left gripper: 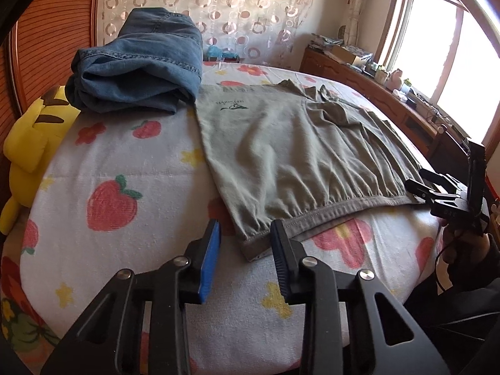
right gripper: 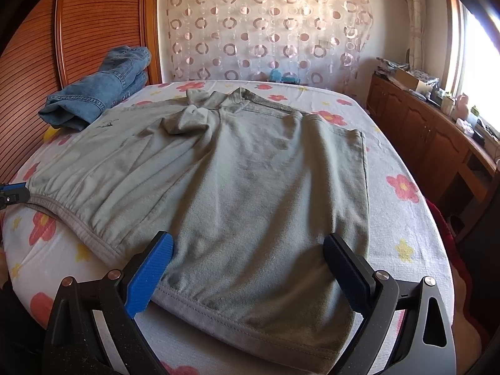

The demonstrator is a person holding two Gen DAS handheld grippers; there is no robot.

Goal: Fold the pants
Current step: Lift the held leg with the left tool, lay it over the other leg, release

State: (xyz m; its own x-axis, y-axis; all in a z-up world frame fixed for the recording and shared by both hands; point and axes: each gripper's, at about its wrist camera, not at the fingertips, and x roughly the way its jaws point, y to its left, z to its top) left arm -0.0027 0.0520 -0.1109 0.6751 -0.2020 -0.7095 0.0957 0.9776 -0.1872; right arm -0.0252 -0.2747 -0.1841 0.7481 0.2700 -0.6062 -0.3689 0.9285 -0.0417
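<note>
Grey-green pants (left gripper: 281,150) lie flat on the bed, with the elastic waistband along the near edge in the left wrist view. My left gripper (left gripper: 246,228) straddles the near corner of the waistband (left gripper: 254,250). The right pad touches the cloth, but a gap shows at the blue left pad, so the jaws are open. My right gripper (right gripper: 247,240) stands wide open over a leg hem of the pants (right gripper: 250,172). It also shows at the waistband's far end as the right gripper (left gripper: 425,182). The left gripper (right gripper: 12,193) peeks in at the left edge.
Folded blue jeans (left gripper: 140,72) sit at the back left of the flowered bed sheet (left gripper: 125,162), and a yellow plush toy (left gripper: 31,143) is at the left edge. A wooden cabinet (right gripper: 422,131) with clutter runs along the right under the window. A person's hand (left gripper: 462,250) holds the right gripper.
</note>
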